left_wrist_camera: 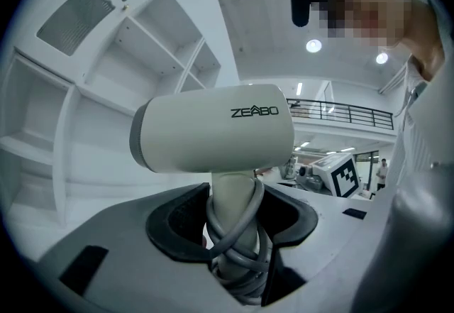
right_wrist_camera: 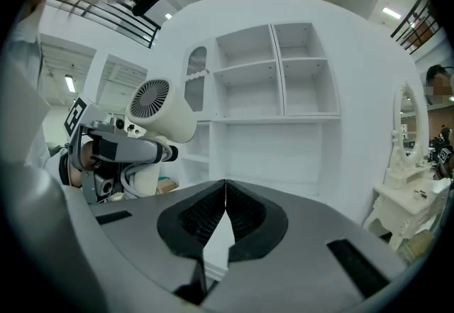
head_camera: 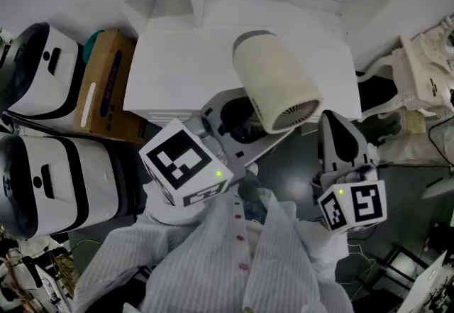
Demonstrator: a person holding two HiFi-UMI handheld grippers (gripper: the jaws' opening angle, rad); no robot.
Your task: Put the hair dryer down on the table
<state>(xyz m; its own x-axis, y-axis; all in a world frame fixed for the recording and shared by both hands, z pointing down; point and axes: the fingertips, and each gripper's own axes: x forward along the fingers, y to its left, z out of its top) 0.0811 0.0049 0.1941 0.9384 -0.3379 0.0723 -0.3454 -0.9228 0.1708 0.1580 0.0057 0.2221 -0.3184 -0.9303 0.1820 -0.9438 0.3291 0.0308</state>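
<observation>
Shows a cream, barrel-shaped plastic hair dryer [head_camera: 277, 81] clamped by its cord-wrapped handle in the jaws of the left gripper [left_wrist_camera: 234, 233], held upright over the white table [head_camera: 177, 77], seemingly for setting down; jaws of the right gripper [right_wrist_camera: 225, 216] together, empty.

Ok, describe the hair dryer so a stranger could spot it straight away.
Find the white table. Over its near edge, the left claw grips the hair dryer by its cord-wrapped handle. Only it is a cream barrel with a round grille.
</observation>
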